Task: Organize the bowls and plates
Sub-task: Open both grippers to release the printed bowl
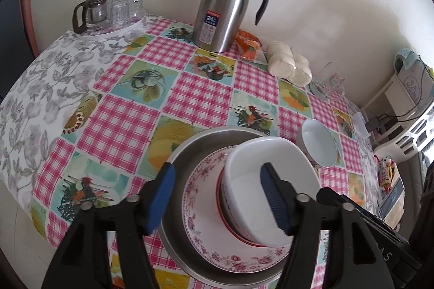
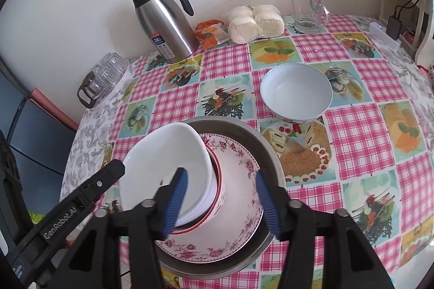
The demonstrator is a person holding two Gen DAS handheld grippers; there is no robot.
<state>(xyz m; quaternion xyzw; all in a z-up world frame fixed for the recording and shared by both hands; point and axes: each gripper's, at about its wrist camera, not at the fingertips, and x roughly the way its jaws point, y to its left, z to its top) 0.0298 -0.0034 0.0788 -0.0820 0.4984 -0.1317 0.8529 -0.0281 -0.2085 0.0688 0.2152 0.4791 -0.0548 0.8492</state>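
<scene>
Where the left wrist view looks down, a round metal pan (image 1: 190,150) holds a glossy pink-flowered plate (image 1: 206,234), and on that plate a smooth white bowl (image 1: 249,180) sits tilted inside a red-rimmed bowl (image 1: 230,215). The left gripper (image 1: 219,196) hovers low over this stack with its ribbed blue pads spread wide, one pad out over the pan's rim, the other inside the white bowl; whether it touches is unclear. Right of the pan stands a second white bowl (image 1: 320,142), apart from it; beyond the pan rises a brushed steel jug (image 1: 222,9). In the right wrist view the same pan (image 2: 244,129) lies under the right gripper (image 2: 222,202), jaws parted, reaching over plate (image 2: 238,210) and tilted bowl (image 2: 162,161). The separate bowl (image 2: 295,91) sits beyond the pan on the checked oilcloth (image 2: 360,126).
</scene>
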